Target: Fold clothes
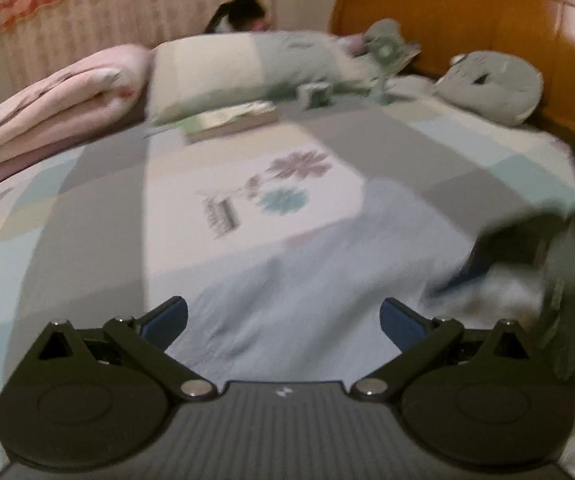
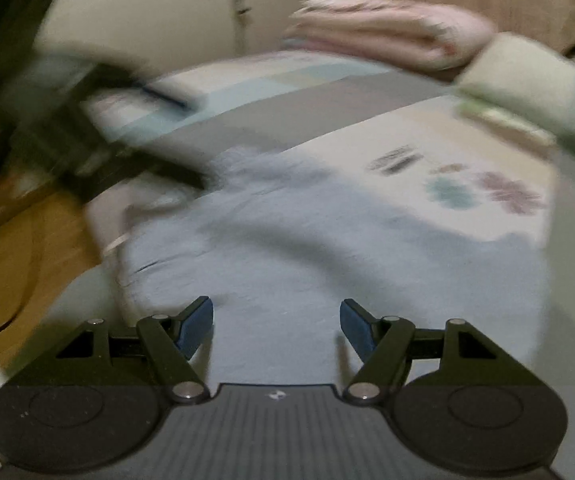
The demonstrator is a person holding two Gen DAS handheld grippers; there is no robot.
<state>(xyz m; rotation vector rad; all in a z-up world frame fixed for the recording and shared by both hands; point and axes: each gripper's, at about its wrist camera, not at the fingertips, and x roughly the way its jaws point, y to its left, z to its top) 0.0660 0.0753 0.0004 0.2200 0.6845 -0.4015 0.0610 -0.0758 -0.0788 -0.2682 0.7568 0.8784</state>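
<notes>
Hovering over a pale blue garment (image 1: 319, 280) spread on the bed (image 1: 87, 208), the left gripper (image 1: 283, 320) and right gripper (image 2: 276, 326) both gape, pinching nothing. No writing is legible — blur. Beyond: flower print (image 1: 287, 184), pillow (image 1: 239, 68). Only the left view shows the headboard (image 1: 467, 16); the right, wooden floor (image 2: 19, 248).

Garment (image 1: 307, 280) laid flat on bed cover (image 1: 87, 220); behind it pillow (image 1: 227, 72), folded quilt (image 1: 55, 108) at left, headboard (image 1: 467, 20) at right.

Black tongs (image 1: 283, 320), blue pads, silver pivot screws
</notes>
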